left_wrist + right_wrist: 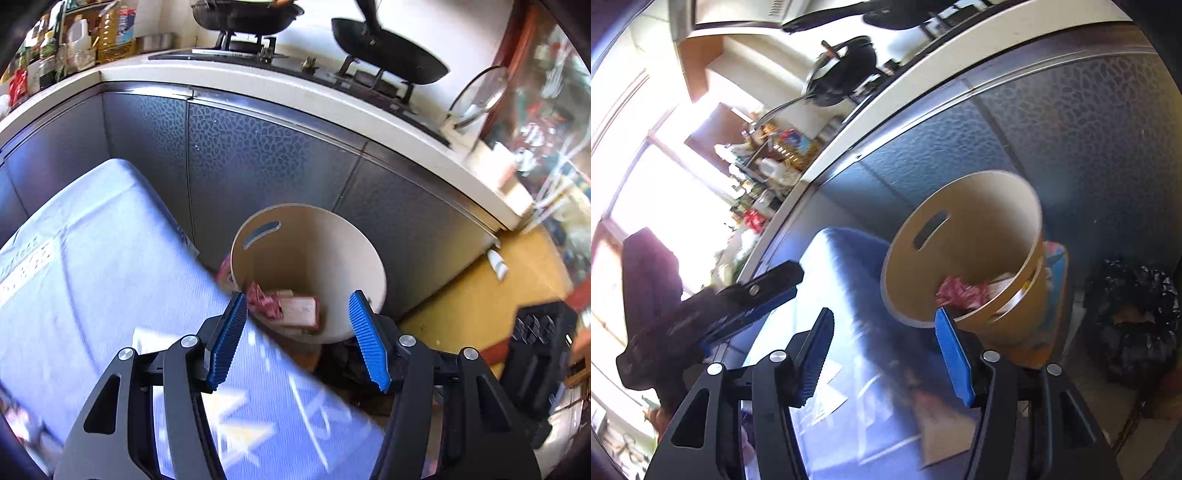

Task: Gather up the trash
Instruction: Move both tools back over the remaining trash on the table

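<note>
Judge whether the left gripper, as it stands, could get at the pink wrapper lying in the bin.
Probably yes. The left gripper is open and empty, aimed at the bin, whose mouth is uncovered; the pink wrapper lies exposed on top. Only the blue-covered table edge crowds its left finger.

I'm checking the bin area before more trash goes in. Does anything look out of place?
Mostly tidy: trash lies inside the beige bin. One oddity: a pink wrapper sits outside it, wedged between the bin and the blue-covered table.
</note>
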`<state>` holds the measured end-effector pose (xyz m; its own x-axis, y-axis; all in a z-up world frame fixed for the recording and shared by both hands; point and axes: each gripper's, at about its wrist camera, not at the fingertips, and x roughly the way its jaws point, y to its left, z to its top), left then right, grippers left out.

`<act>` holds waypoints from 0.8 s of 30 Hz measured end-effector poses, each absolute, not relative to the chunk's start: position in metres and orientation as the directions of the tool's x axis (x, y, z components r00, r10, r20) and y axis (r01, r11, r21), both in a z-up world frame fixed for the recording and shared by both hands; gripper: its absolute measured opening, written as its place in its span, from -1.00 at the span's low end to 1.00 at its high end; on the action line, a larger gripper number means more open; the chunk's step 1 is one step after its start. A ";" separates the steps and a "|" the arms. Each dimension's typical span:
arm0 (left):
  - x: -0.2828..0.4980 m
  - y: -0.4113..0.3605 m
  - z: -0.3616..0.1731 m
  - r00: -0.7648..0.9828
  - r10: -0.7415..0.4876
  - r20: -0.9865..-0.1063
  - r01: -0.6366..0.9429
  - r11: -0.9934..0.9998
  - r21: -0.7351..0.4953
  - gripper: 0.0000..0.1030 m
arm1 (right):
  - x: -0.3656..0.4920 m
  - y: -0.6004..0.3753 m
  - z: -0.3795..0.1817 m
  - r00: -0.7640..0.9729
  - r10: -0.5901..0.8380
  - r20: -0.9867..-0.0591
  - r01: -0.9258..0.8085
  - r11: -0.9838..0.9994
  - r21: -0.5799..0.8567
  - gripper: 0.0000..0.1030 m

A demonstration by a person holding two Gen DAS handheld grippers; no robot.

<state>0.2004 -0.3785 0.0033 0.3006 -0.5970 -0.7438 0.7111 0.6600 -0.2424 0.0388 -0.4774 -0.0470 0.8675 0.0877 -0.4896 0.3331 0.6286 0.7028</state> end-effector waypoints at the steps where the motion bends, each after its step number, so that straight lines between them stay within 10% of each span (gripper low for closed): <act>1: 0.190 -0.367 0.004 0.302 -0.603 -0.738 0.716 0.655 -0.242 0.12 | 0.039 -0.471 -0.047 0.867 0.103 -0.488 0.323 0.630 0.706 0.06; 24: 0.082 -0.006 -0.030 0.504 -0.472 -0.723 0.321 0.880 -0.350 0.30 | 0.091 -0.249 -0.059 0.643 0.496 -0.584 -0.003 0.764 0.646 -0.24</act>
